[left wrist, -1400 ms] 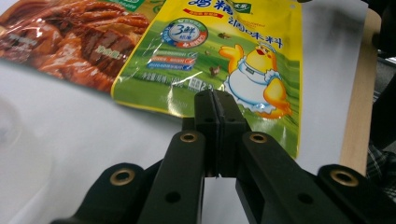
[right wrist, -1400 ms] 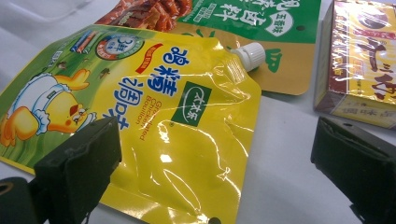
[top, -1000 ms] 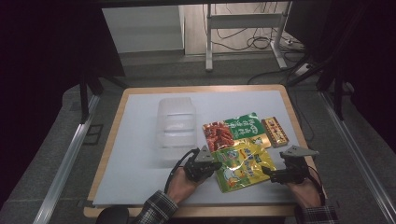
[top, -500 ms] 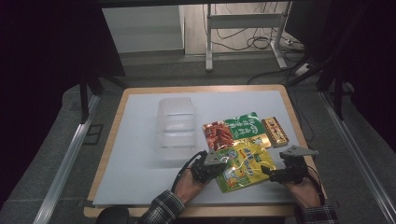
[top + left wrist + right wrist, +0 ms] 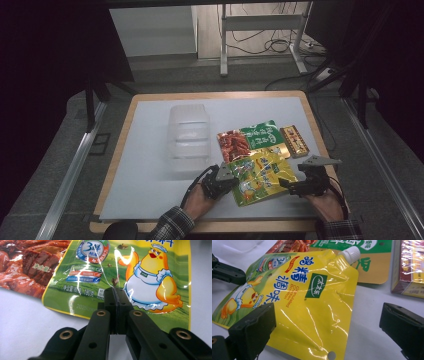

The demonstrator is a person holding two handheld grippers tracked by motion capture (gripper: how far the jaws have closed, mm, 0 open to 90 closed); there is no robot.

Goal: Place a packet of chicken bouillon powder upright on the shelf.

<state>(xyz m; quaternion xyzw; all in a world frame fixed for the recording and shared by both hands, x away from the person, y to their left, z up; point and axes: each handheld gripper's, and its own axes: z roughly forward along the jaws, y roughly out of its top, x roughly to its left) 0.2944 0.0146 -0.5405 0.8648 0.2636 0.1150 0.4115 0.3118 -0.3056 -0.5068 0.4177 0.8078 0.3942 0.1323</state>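
Yellow pouch: a glossy, crinkled plastic pouch [image 5: 260,175] lying flat on the white table top [image 5: 145,165], yellow over most of its face and green at one end.
Print: a cartoon chick in a white apron and cap [image 5: 150,285] on the green end, red lettering and a small green badge [image 5: 316,285] on the yellow part, with the English words "Granulated Chicken Bouillon" beside the lettering.
Cap: a white screw cap [image 5: 350,253] at one corner of the pouch, resting on the green packet behind.
Corner hole: a small punched hole [image 5: 331,355] near the pouch's near corner in the right gripper view.
Place: toward the person's edge of the table, between the two grippers; its far edge overlaps a green packet [image 5: 260,136] with a picture of red meat.
Neighbours: a small red and gold box [image 5: 294,141] just right of the green packet; a clear plastic tub [image 5: 189,140] to the left, apart from the pouch.
Left gripper: the left gripper [image 5: 115,293] has its jaws pressed together with no gap, the tips over the green, chick-printed end of the pouch; whether they pinch the film or only rest on it I cannot tell.
Right gripper: the right gripper [image 5: 327,322] has its jaws spread wide, one to either side of the pouch's yellow end, holding nothing; the left-hand pad sits over the pouch's edge, the other over bare table.
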